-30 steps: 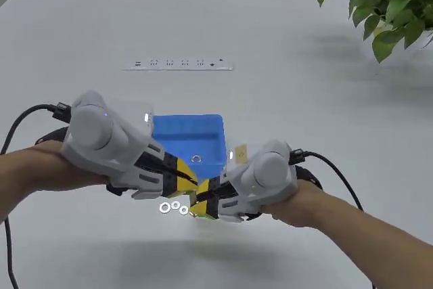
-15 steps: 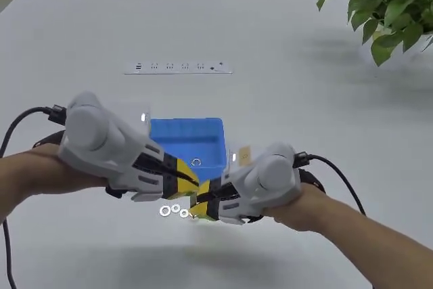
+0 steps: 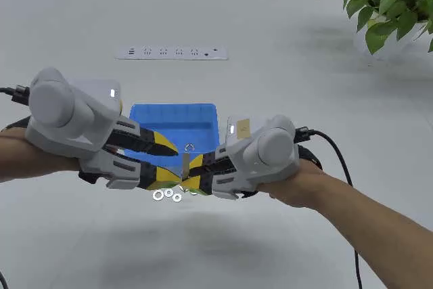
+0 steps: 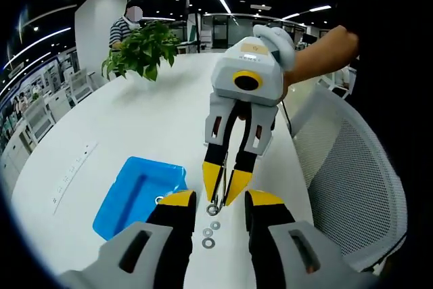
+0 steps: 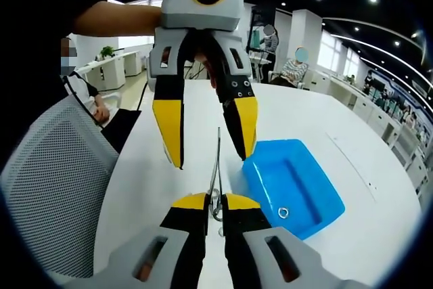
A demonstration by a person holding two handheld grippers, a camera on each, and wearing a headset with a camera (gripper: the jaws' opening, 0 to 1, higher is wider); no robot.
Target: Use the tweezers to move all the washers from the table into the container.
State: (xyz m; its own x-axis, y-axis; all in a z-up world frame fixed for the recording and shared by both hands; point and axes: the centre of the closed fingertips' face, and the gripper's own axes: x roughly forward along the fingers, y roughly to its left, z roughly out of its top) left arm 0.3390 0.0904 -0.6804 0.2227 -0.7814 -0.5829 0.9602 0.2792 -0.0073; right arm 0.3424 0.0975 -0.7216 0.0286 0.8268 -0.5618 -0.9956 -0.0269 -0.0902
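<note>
A blue container [image 3: 162,118] sits on the white table with one washer [image 3: 190,147] inside it. Three loose washers [image 3: 168,195] lie on the table just in front of it. My right gripper [image 5: 216,202] is shut on silver tweezers [image 5: 216,160], which stand upright between the two grippers [image 3: 185,162]. Facing it, my left gripper [image 4: 221,199] is open, its yellow jaws spread to either side of the tweezers without touching them. In the left gripper view the tweezers' end hangs just above the washers [image 4: 212,225]. The container [image 5: 292,186] lies to the right in the right gripper view.
A white power strip [image 3: 170,53] lies beyond the container. A potted plant [image 3: 379,1] stands at the far right corner. A grey mesh chair [image 4: 352,181] is at the table's near edge. People sit in the room behind.
The head camera has shifted, so the whole scene sits a little differently. The tweezers now show upright between the grippers, and the left jaws look wider apart. The washers have not moved.
</note>
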